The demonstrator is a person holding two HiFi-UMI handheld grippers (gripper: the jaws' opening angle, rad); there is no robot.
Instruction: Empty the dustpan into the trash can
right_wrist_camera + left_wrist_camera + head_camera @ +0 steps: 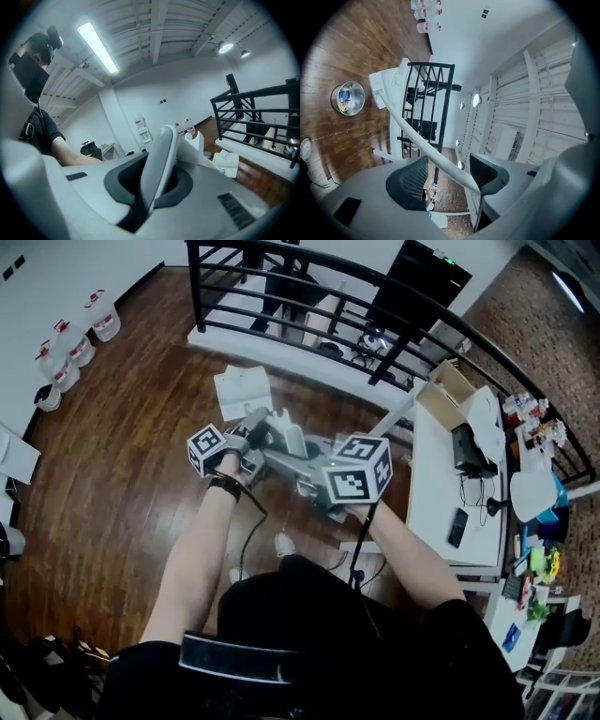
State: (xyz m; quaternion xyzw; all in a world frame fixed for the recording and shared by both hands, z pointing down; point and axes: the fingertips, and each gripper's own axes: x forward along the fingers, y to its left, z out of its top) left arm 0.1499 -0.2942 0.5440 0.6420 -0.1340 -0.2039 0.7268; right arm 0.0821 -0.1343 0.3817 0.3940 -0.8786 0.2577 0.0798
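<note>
A white dustpan (242, 390) hangs over the wooden floor ahead of me, its long white handle (161, 154) running back to my grippers. My right gripper (152, 180) is shut on the top of that handle, and the pan (226, 163) shows beyond it at the right. My left gripper (449, 180) stands open; the handle (417, 136) passes between its jaws without either pad pressing on it. In the left gripper view a round silver trash can (348, 97) stands on the floor beside the pan (386, 82). In the head view the two grippers cross in front of my chest (272, 442).
A black railing (375, 296) curves across the back and right. A white desk (450, 484) with boxes and devices stands at the right. Water bottles (80, 338) line the left wall. A cable trails on the wooden floor (112, 474) near my shoe (284, 543).
</note>
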